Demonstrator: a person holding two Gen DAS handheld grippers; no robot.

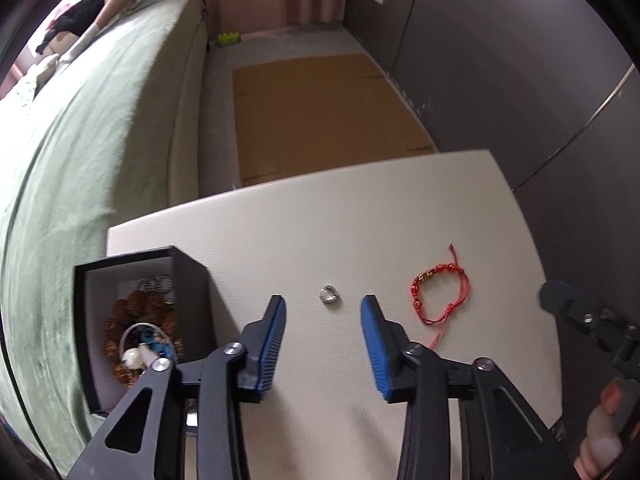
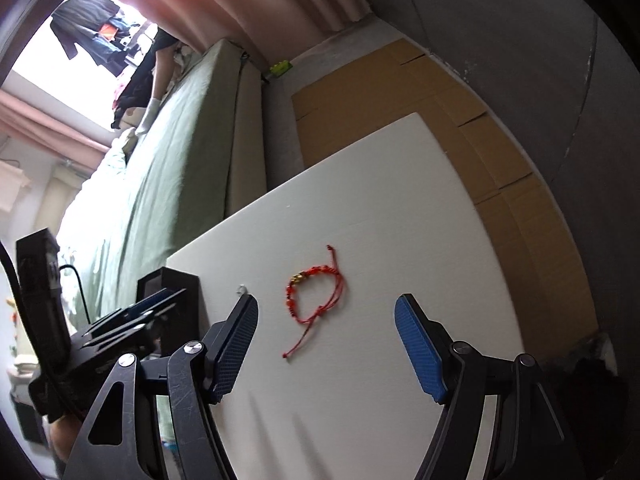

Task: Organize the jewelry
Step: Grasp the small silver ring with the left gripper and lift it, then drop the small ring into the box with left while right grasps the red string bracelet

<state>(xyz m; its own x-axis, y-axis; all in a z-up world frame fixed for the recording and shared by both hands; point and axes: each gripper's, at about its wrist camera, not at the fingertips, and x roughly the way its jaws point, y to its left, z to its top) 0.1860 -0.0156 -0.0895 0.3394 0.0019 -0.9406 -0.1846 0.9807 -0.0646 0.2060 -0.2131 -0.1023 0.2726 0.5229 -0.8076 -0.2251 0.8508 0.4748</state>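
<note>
Left claw: left gripper (image 1: 323, 308) hangs over the white table (image 1: 280, 216), its two blue ribbed pads spread with nothing between them; the ring lies just beyond the tips, untouched.
Right claw: right gripper (image 2: 326, 318) also stands spread wide and empty, the bracelet lying on the table ahead, nearer its left finger.
Ring: one small silver ring (image 1: 328, 293), a shiny band with a gap, flat on the table between the box and the bracelet.
Bracelet: one red cord bracelet (image 1: 438, 298), woven, with red beads and a gold charm, its loose tails trailing toward the near edge; it lies toward the table's right edge.
Box: one black square box (image 1: 192, 280), open-topped with a pale lining, at the table's left edge; it holds a brown beaded strand, a thin silver hoop, and blue and white pieces, heaped so a count cannot be told.
Table: matte white, faintly grained, with rounded corners.
Surroundings: a green-sheeted bed (image 1: 100, 140) beside the left edge; flattened brown cardboard (image 1: 320, 116) on the floor past the far edge.
</note>
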